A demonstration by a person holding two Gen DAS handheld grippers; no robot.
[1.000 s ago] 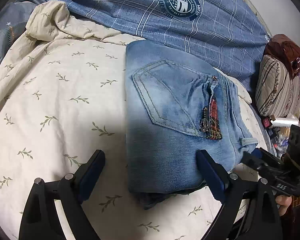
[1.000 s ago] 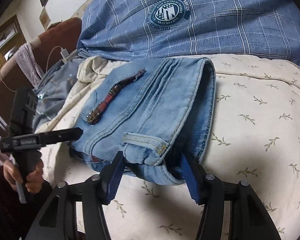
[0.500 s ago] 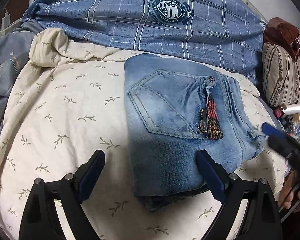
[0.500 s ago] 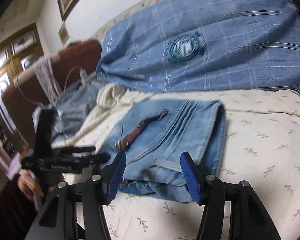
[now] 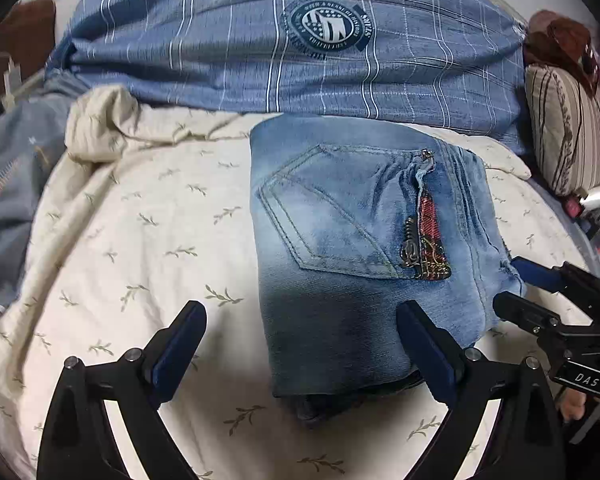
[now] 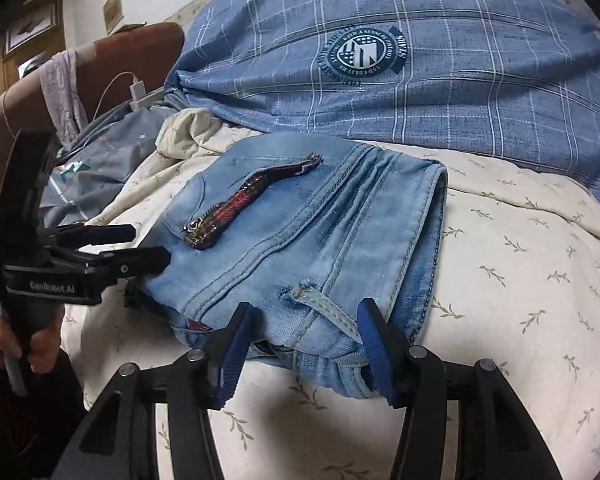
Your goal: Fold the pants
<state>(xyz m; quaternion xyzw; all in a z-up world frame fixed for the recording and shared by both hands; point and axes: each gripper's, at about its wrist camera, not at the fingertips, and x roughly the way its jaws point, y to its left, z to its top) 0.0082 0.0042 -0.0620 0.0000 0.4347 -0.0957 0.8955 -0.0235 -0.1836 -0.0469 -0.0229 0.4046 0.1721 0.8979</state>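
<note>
Left tongs (image 5: 300,352) gape wide, holding nothing; one blue pad sits over the near corner of the jeans (image 5: 364,248), the other over bare bedspread (image 5: 132,248). Right tongs (image 6: 304,344) stand about half open, straddling the waistband end near the belt loop (image 6: 324,308); pads look clear of the denim, so no grip as far as I can tell.

Jeans lie folded into a compact block on the cream leaf-print bedspread, back pocket (image 5: 324,216) up, red plaid zip trim (image 5: 430,236) showing, blue checked quilt (image 5: 292,52) just behind. Looks like the fold is basically done.

Risks from here, my read:
- Inner layers poke out at the near edge, dark fabric under the top flap. Any nudge from a pad while pulling away could drag the top layer and open the stack.
- Belt loop sticks up right between the right pads. If they shut, or the tongs lift sloppily, the loop snags and the waistband comes up with it.
- Bed is soft and lumpy, so pressing down on one side could tilt the block and slide layers apart.
</note>
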